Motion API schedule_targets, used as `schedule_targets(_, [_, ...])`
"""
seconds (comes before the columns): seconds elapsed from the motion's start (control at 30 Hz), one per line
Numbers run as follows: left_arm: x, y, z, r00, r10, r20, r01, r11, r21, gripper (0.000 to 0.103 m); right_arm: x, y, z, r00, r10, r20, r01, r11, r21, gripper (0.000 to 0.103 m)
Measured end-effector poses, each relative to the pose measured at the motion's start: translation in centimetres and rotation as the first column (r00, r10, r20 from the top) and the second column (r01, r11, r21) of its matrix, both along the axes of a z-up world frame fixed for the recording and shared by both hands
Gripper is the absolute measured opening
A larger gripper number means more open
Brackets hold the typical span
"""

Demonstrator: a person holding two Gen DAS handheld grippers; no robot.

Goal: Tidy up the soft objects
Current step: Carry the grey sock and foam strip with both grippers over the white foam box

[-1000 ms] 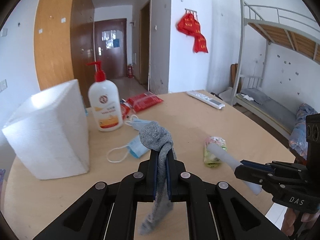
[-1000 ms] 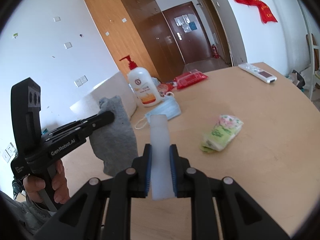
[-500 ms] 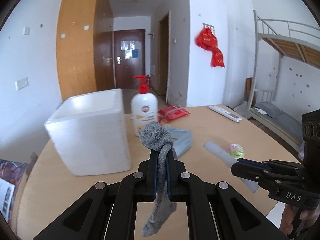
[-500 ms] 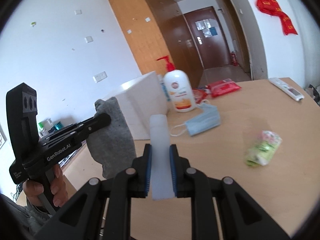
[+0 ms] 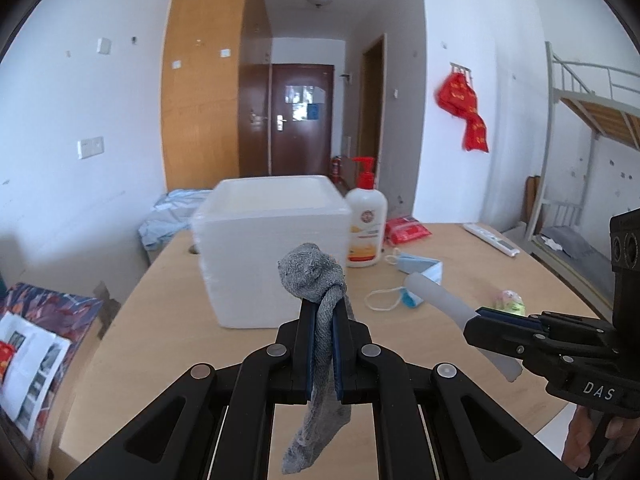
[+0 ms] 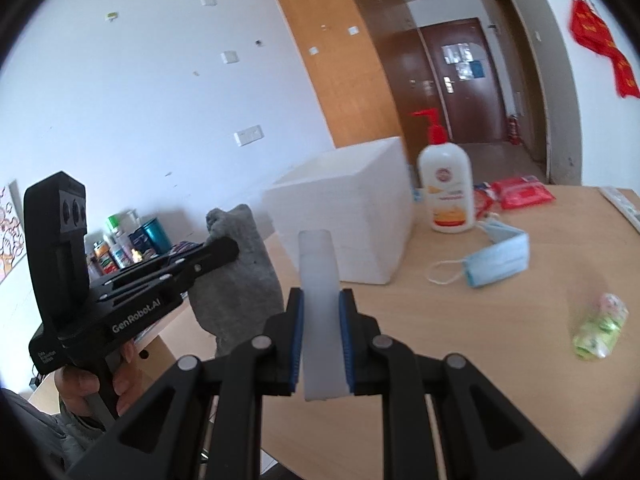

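The left gripper (image 5: 322,320) was clamped tight on a grey knitted sock (image 5: 316,276) — bunched toe end above the pads, the rest hanging down between the black linkages. In the right wrist view the same gripper (image 6: 224,250) showed at left with the sock (image 6: 236,276) draped beside it, a hand (image 6: 86,390) on the handle below. The right gripper (image 6: 321,314) was closed on a translucent white soft tube (image 6: 318,264), blue pads pressing both its sides, tube sticking forward past the fingertips; from the left wrist view that tube (image 5: 436,294) slanted up-left out of the right gripper (image 5: 480,318). Both held above the near part of a light wooden round table (image 5: 168,328). On it stood a white open-topped foam box (image 5: 264,248), directly ahead of the sock. Just right of the box — a white pump bottle with red dispenser (image 5: 366,224), upright. A red flat packet (image 5: 406,230) lay behind it, a light-blue face mask (image 5: 416,270) lay in front, and a small green-pink wrapped pack (image 5: 509,302) lay further right, well apart from the box. A white remote control (image 5: 492,239) lay near the far right edge.
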State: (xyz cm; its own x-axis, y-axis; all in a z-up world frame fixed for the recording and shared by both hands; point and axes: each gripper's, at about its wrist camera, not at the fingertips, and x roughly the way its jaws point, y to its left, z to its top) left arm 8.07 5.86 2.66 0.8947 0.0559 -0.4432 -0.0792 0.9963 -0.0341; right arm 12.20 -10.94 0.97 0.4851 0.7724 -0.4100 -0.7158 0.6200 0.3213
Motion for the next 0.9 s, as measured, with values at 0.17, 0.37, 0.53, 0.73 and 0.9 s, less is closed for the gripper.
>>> schedule_targets(0.17, [-1.1, 1.6, 0.0, 0.999, 0.041, 0.006, -0.041, 0.999, -0.005, 0.008, -0.5, 1.6, 0.2, 1.0, 0.017, 0.017, -0.017, 1.0, -0.015, 0.021])
schedule_targets(0.37, [-1.9, 2.5, -0.2, 0.999, 0.053, 0.01, -0.053, 0.998, -0.02, 0.008, -0.5, 2.5, 0.4, 0.999, 0.024, 0.029, -0.023, 0.999, -0.023, 0.021])
schedule_targets(0.53, [-1.9, 3.0, -0.5, 0.998, 0.056, 0.005, -0.056, 0.998, -0.032, 0.008, -0.6, 2.9, 0.0, 1.0, 0.02, 0.017, -0.019, 0.999, -0.032, 0.021])
schedule_targets(0.73, [-1.8, 2.8, -0.5, 0.999, 0.047, 0.002, -0.047, 0.998, -0.032, 0.008, -0.5, 3.2, 0.0, 1.0, 0.012, 0.02, -0.011, 0.999, -0.04, 0.021])
schedule_targets(0.9, [-1.6, 2.8, -0.7, 0.999, 0.042, -0.009, -0.042, 0.998, -0.044, 0.008, -0.4, 3.2, 0.0, 1.0, 0.009, 0.014, -0.008, 0.999, -0.042, 0.021])
